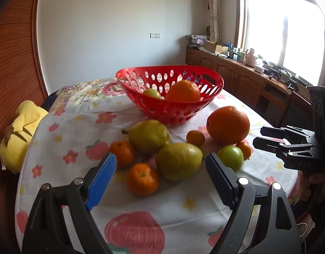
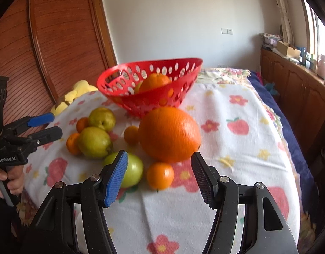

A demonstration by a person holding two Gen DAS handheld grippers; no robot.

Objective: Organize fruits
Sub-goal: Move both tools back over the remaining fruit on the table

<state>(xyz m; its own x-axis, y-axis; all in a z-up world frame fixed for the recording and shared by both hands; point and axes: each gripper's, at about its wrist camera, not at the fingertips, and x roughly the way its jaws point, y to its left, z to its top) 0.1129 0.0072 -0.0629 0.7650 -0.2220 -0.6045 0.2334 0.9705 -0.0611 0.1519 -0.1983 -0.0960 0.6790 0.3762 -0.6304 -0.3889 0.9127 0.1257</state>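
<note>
A red perforated basket (image 1: 175, 114) (image 2: 120, 78) stands on the flowered cloth and holds a big orange (image 1: 183, 91) (image 2: 155, 81) and a green fruit (image 1: 152, 93). In front lie two pears (image 1: 148, 136) (image 1: 178, 160), a big orange (image 1: 228, 124) (image 2: 170, 134), a green apple (image 1: 231, 157) (image 2: 134, 170) and several mandarins (image 1: 142, 178) (image 2: 160, 175). My left gripper (image 1: 160, 160) is open, low over the near pear and mandarin. My right gripper (image 2: 159, 158) is open, just short of the big orange and a mandarin. Both hold nothing.
A yellow plush toy (image 1: 18, 135) lies at the cloth's left edge by a wooden door (image 2: 56, 42). A wooden sideboard (image 1: 247, 78) with clutter runs under the window on the right. The flowered cloth (image 2: 226, 148) shows bare right of the fruit.
</note>
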